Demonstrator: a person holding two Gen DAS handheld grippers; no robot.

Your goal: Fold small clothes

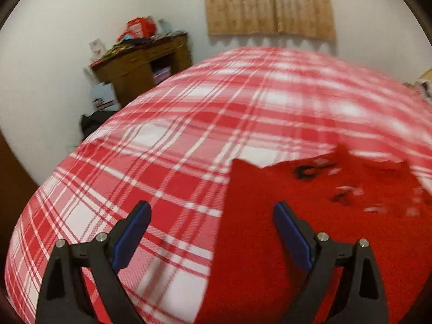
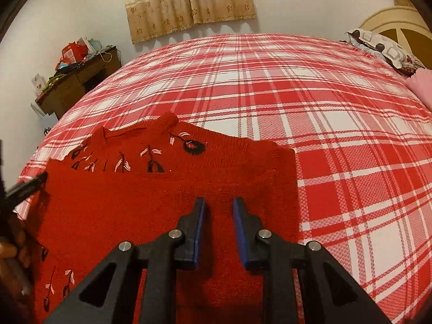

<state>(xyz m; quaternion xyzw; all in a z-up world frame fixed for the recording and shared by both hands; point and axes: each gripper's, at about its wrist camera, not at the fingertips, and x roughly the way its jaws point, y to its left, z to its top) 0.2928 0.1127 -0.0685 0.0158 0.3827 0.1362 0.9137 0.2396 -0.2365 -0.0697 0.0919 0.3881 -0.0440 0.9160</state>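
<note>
The left wrist view is smeared by motion: the embroidery on the red knit sweater [image 1: 324,216] shows there only as dark and pale blurs, and the garment runs off the right and bottom edges of the picture. The left tongs [image 1: 212,210] stand wide apart with nothing between the blue pads — one finger over the plaid bedspread [image 1: 167,140], the other over the sweater's straight left edge.

The right wrist view is sharper. The sweater [image 2: 167,202] lies flat on the bed near its front left part, a plain ribbed panel folded over the embroidered front, so only a strip of black and pink stems and leaves shows near the collar, plus a few more motifs at the lower left. The right tongs [image 2: 219,202] hover over the plain panel with a narrow gap, gripping nothing. At the left edge a dark finger of the other tool touches the sweater's corner; the hand behind it is mostly cut off.

The bedspread is woven red-and-white check. A patterned pillow [image 2: 383,48] lies at the far right, a cluttered wooden desk [image 2: 75,83] at the far left, and a beige curtain [image 2: 186,2] on the wall.
</note>
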